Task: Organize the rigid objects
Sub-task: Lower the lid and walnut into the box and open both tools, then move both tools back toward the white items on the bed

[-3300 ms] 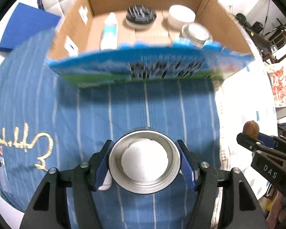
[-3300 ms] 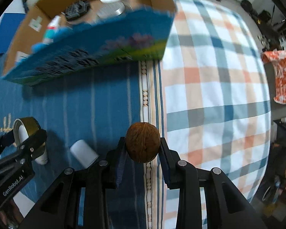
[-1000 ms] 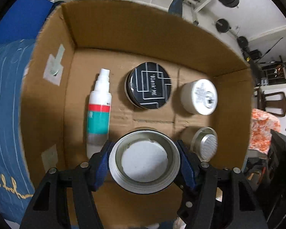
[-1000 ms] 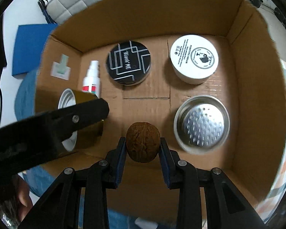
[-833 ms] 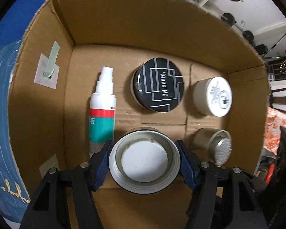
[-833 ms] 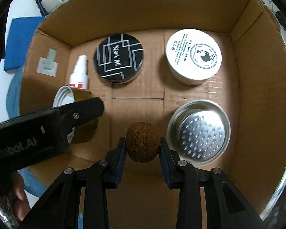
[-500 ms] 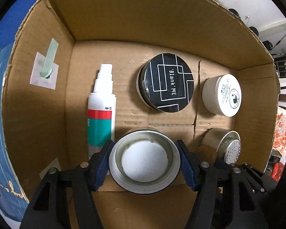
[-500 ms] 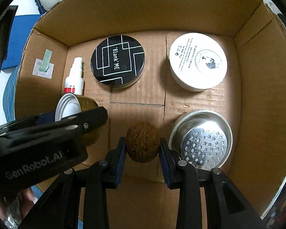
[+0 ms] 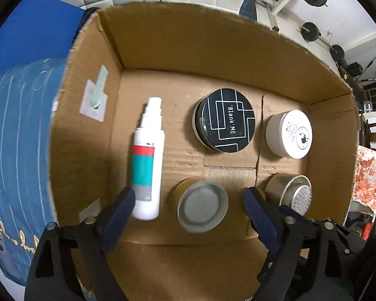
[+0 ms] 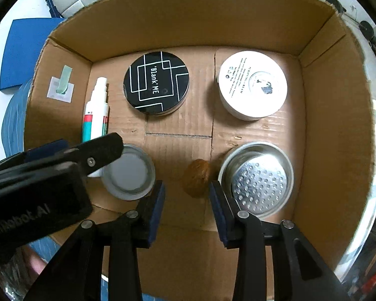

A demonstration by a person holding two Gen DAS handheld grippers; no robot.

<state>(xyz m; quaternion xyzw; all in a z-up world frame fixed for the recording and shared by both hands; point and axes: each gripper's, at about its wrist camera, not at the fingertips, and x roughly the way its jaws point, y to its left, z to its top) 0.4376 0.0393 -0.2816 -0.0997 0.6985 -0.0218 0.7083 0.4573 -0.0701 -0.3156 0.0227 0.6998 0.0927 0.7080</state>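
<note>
A gold tin with a grey lid [image 9: 202, 206] [image 10: 129, 173] stands on the floor of the cardboard box [image 9: 213, 50] [image 10: 338, 115]. My left gripper [image 9: 188, 200] is open above it, jaws wide on either side. A brown walnut [image 10: 196, 177] lies on the box floor between the tin and a perforated metal cup [image 10: 257, 179] [image 9: 292, 193]. My right gripper [image 10: 186, 195] is open just in front of the walnut, not touching it. In the left wrist view the walnut is mostly hidden behind my finger.
In the box also lie a white spray bottle [image 9: 148, 163] [image 10: 95, 110], a black round tin [image 9: 225, 120] [image 10: 156, 82] and a white jar [image 9: 290, 134] [image 10: 253, 85]. A blue cloth [image 9: 17, 138] lies left of the box.
Both grippers opened. The left let go of the gold tin and the right let go of the walnut; both now rest on the box floor. Both grippers have drawn back a little.
</note>
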